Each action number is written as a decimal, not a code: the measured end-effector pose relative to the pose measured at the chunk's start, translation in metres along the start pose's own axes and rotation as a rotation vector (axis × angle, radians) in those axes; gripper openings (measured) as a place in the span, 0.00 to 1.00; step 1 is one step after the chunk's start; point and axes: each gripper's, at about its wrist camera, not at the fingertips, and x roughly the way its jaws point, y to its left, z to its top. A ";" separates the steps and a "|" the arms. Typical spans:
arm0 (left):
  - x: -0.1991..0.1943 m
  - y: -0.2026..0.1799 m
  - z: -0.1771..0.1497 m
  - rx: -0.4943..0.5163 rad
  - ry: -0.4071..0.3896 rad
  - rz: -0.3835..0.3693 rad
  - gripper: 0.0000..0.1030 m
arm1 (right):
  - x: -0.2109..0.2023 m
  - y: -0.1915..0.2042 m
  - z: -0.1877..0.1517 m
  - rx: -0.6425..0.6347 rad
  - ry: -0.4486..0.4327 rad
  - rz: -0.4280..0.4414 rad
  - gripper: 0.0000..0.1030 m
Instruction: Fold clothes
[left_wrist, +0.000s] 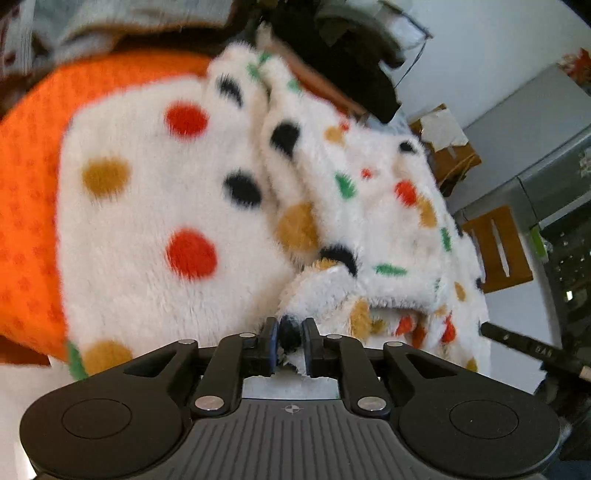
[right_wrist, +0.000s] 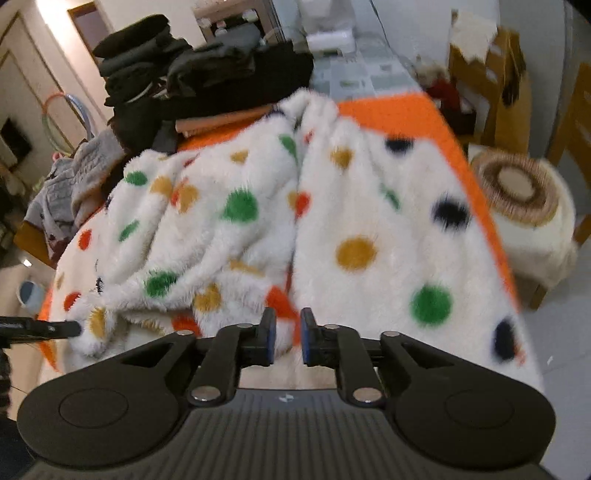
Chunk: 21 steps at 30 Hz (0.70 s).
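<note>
Lying on orange cloth (right_wrist: 413, 110): dotted fleece (right_wrist: 369, 221).

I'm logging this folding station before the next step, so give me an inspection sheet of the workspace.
Surface: orange cloth covers the table.
Job's things: white fleece garment with coloured dots lies rumpled on it.
Clutter: dark clothes pile behind; grey garment at the edge.
Grippers: left tongs slightly open, a fleece edge between the pads; right tongs slightly open over the fleece hem.
Cables: nothing seen.
Surroundings: round stool, wooden chair.
</note>
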 end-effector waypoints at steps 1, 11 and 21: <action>-0.005 -0.004 0.005 0.016 -0.027 -0.003 0.27 | -0.005 0.003 0.007 -0.022 -0.023 0.008 0.27; 0.027 -0.029 0.059 -0.003 -0.128 -0.053 0.30 | 0.034 0.052 0.080 -0.278 -0.072 0.197 0.44; 0.069 -0.013 0.068 -0.126 -0.073 -0.010 0.30 | 0.117 0.087 0.109 -0.458 0.016 0.258 0.45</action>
